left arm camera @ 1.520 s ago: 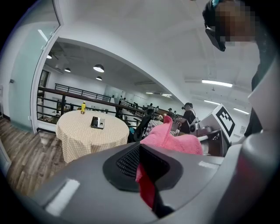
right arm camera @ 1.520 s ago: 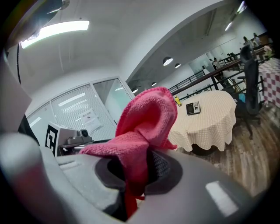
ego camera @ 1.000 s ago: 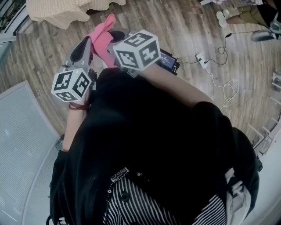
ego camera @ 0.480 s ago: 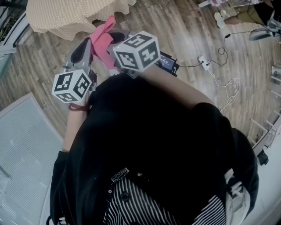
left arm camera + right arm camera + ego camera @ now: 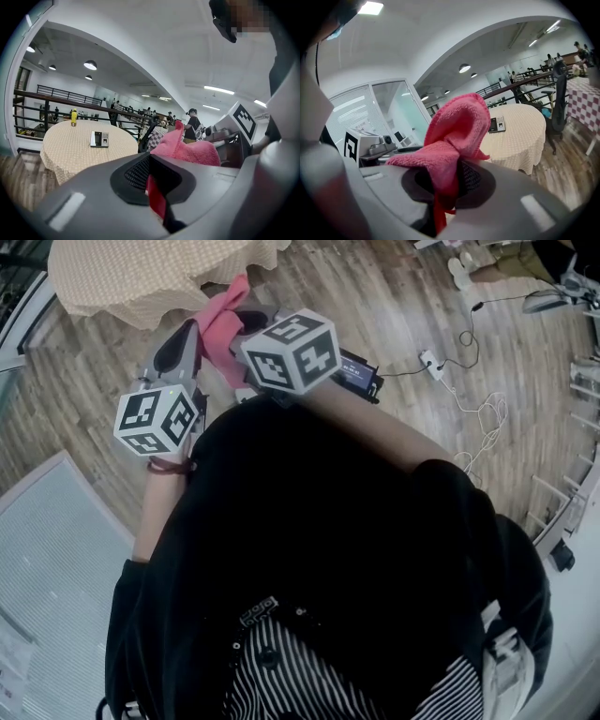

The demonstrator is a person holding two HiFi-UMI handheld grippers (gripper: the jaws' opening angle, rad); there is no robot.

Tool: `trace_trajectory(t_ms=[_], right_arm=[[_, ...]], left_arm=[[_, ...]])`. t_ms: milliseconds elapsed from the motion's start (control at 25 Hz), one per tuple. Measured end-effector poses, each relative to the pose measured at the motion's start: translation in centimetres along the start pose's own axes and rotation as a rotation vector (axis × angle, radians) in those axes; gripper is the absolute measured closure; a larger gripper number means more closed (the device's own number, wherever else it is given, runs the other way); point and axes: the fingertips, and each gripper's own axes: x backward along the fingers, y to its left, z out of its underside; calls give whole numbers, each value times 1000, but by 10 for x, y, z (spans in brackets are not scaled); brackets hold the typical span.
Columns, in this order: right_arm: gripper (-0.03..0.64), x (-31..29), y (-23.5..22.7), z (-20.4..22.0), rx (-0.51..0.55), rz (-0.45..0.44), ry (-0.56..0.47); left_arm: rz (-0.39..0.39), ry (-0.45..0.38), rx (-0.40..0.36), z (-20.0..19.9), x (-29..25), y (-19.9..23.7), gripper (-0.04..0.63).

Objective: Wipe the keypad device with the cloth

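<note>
My right gripper (image 5: 246, 322) is shut on a pink cloth (image 5: 219, 317), which stands up in a fold above the jaws (image 5: 454, 136). My left gripper (image 5: 180, 341) is close beside it on the left, jaws together with nothing between them; the cloth (image 5: 187, 150) shows just past it. The keypad device (image 5: 99, 138) lies flat on a round table with a beige cover (image 5: 70, 150), some way ahead of both grippers. It also shows in the right gripper view (image 5: 497, 124). In the head view only the table's edge (image 5: 141, 273) is seen; the keypad is out of frame.
A yellow bottle (image 5: 73, 117) stands at the table's far side. A black device (image 5: 361, 371) and a power strip with cables (image 5: 433, 364) lie on the wooden floor. An office chair (image 5: 558, 101) and a checked table (image 5: 587, 96) stand right of the round table.
The beige table has come further into the top of the head view and the floor has slid past. Both grippers keep the same pose, with the cloth still held.
</note>
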Motion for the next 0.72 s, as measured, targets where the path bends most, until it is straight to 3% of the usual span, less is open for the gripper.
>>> trace_trajectory(t_ms=[360,720], right_arm=[[554,-37,50,8,42,-8,-6],[554,-73,49,-4,43,-32,47]], left_arm=[[-7,-16,6,5,48,40,598],[-62,-7,44,1,44,77,598]])
